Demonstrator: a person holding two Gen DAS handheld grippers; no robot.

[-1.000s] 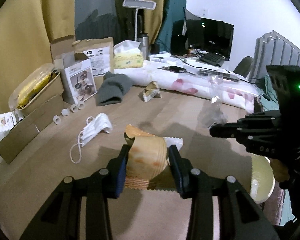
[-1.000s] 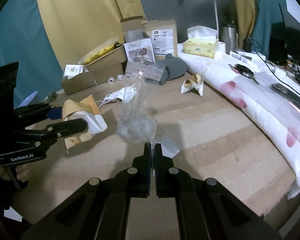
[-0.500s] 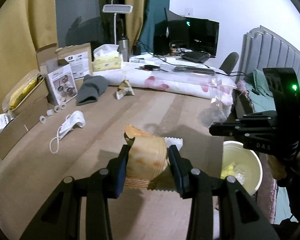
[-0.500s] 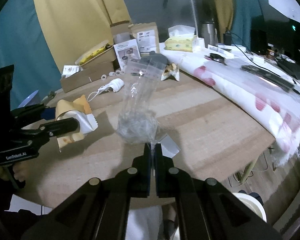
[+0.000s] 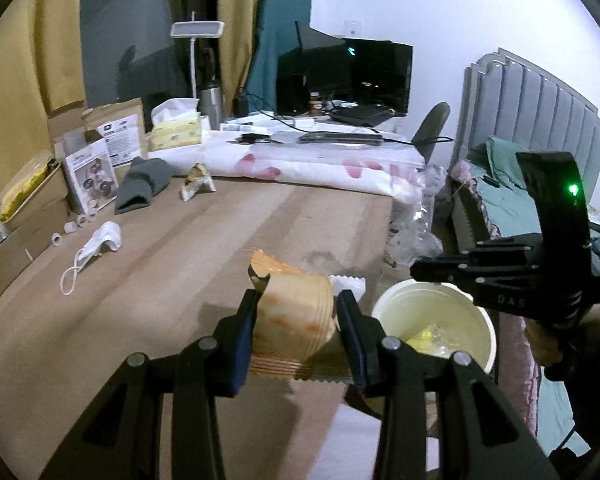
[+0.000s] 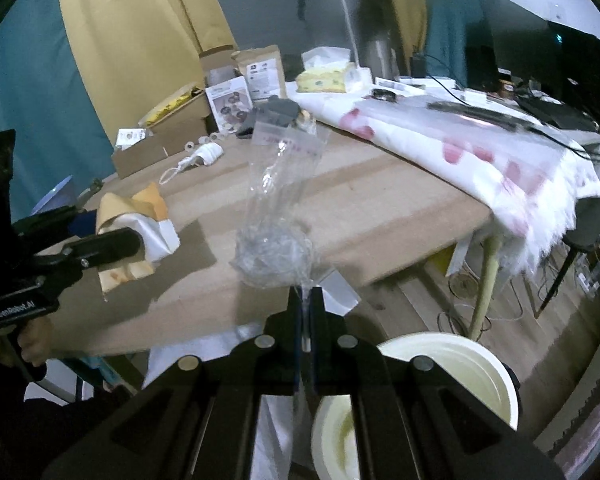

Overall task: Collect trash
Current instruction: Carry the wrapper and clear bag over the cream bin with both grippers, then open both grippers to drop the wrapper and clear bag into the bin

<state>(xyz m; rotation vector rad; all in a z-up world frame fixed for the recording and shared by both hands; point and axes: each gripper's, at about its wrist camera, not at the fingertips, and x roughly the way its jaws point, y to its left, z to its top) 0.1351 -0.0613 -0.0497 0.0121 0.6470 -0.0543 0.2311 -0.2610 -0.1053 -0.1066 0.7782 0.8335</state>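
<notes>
Trash is held on both sides: a crumpled tan paper wrapper (image 5: 294, 320) sits pinched between the two fingers of the left tongs (image 5: 296, 334), and a clear plastic bag (image 6: 278, 216) rises from the right tongs (image 6: 306, 308), whose fingers are pressed together on its lower corner. The left tongs reach forward level over the near edge of the wooden surface (image 5: 160, 280); the right tongs (image 5: 416, 270) point in from the right, off that surface's corner. A cream bin (image 5: 434, 324) stands just right of and below the left tongs, and directly beneath the right ones. Farther ahead of the left tongs lie a white face mask (image 5: 100, 242) and a crumpled wrapper (image 5: 197, 188). Only the left view shows yellow scraps inside the bin. Only the right view shows the left tongs (image 6: 140, 240) from the side, with the wrapper's white inner face, and the floor under the surface.
</notes>
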